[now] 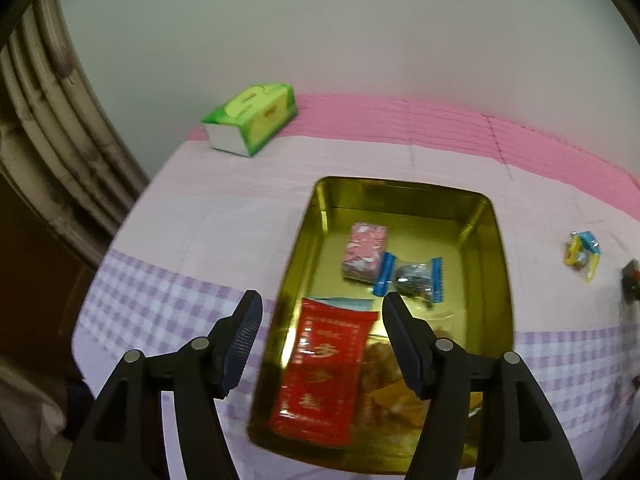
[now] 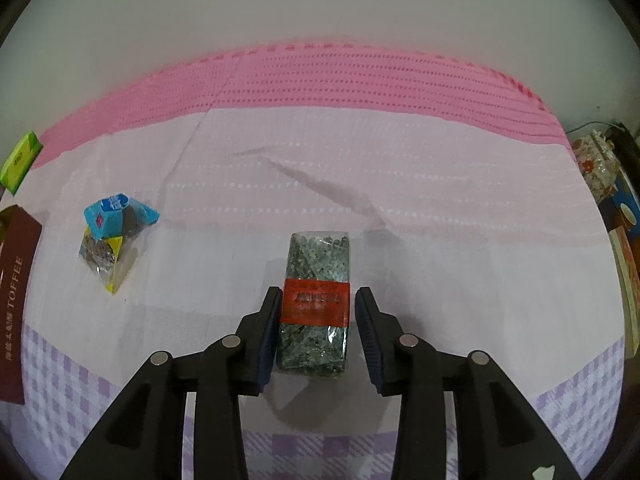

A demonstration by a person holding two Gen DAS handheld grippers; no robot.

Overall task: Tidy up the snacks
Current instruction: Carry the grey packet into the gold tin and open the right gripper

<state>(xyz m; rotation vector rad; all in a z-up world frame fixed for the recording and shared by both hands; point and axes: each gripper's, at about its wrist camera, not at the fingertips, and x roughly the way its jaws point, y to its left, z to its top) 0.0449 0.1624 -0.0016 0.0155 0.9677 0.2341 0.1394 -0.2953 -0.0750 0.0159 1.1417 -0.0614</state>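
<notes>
In the left wrist view, a gold tin (image 1: 492,248) lies on the cloth. It holds a red packet (image 1: 324,372), a pink packet (image 1: 365,251), a blue-ended candy (image 1: 412,277) and a clear bag of orange snacks (image 1: 390,372). My left gripper (image 1: 320,316) is open and empty above the tin's near end. In the right wrist view, a clear bar of dark green snack with a red label (image 2: 316,304) lies on the cloth between the fingers of my open right gripper (image 2: 318,312). The left finger is close to or touching it; the right one stands apart.
A blue candy (image 2: 116,216) rests on a yellow-ended one (image 2: 106,256) at the left, also in the left wrist view (image 1: 582,252). A green tissue pack (image 1: 252,118) sits at the far left. A maroon toffee tin side (image 2: 16,300) stands at the left edge. Clutter (image 2: 600,168) lies beyond the right edge.
</notes>
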